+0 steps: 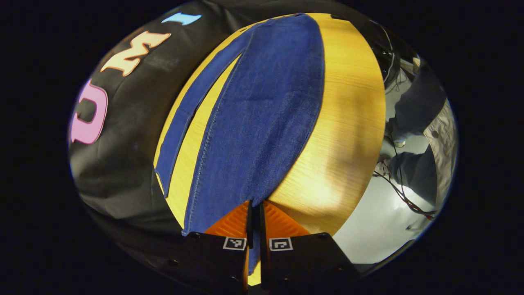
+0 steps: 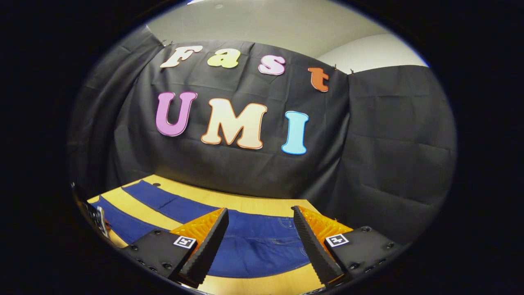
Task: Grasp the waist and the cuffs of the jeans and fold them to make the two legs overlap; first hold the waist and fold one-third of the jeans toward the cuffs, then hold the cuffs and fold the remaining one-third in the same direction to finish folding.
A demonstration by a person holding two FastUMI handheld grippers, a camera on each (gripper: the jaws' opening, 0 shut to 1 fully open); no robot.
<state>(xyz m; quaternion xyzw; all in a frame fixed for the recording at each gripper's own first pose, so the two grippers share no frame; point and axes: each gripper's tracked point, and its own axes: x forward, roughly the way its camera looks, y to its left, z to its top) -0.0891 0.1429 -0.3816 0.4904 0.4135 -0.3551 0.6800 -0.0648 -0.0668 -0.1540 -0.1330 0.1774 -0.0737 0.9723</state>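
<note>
Blue jeans (image 1: 262,119) lie flat on a wooden table (image 1: 352,123), legs spread apart in a narrow V. In the left gripper view the wider near leg runs straight away from me, and the other leg (image 1: 184,119) lies to its left. My left gripper (image 1: 254,205) is shut on the near leg's cuff, with denim showing between the fingers. In the right gripper view the jeans (image 2: 254,246) show their waist and pocket end. My right gripper (image 2: 260,209) stands open just above that end, with nothing between its fingers.
The black cloth wall (image 2: 254,164) closes the table's far side and continues along its left side (image 1: 123,143). A person's legs (image 1: 417,110) and cables (image 1: 405,196) on the pale floor are past the table's right edge. Bare wood (image 2: 135,207) shows between the legs.
</note>
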